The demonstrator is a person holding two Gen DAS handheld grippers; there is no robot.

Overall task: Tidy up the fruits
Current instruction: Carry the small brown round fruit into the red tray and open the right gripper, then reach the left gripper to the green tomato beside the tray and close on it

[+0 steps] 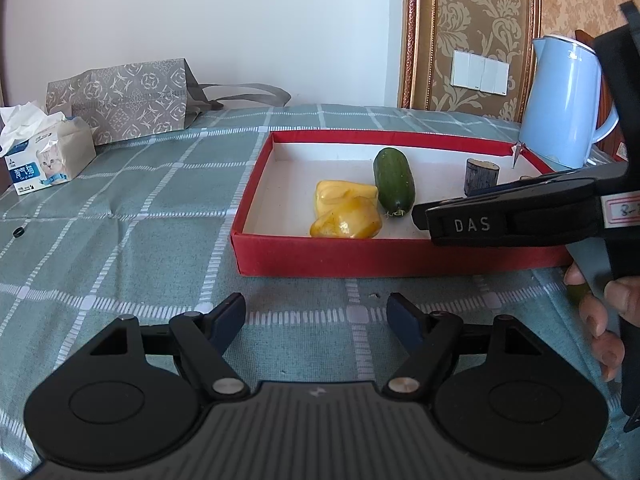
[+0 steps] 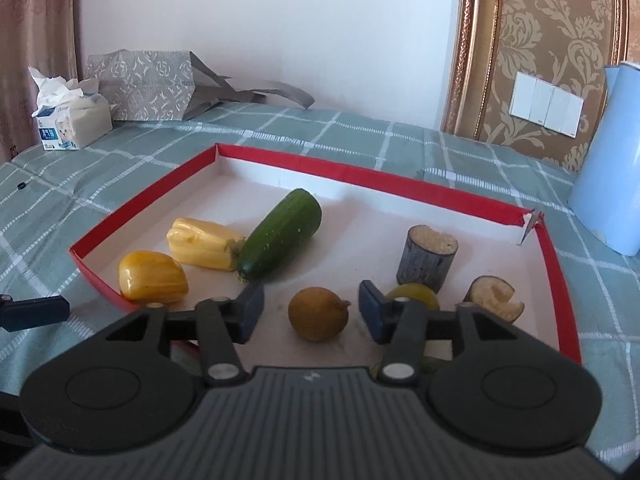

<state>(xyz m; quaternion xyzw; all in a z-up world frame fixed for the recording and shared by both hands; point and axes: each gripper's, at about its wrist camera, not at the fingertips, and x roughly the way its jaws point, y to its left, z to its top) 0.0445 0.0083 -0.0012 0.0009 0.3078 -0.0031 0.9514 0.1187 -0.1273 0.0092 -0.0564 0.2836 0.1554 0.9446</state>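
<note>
Right fingers apart around the lemon (image 2: pixel 318 313) in the tray (image 2: pixel 554 264).
My left gripper (image 1: pixel 316 316) open over the table (image 1: pixel 120 240); right gripper (image 2: pixel 311 307) not touching; cucumber (image 2: pixel 280 236) at 11 o'clock.

Yellow-green fruit (image 2: pixel 416 294) half hidden behind right fingers (image 2: pixel 370 308); blue kettle (image 2: pixel 608 184) cut by frame edge.
</note>
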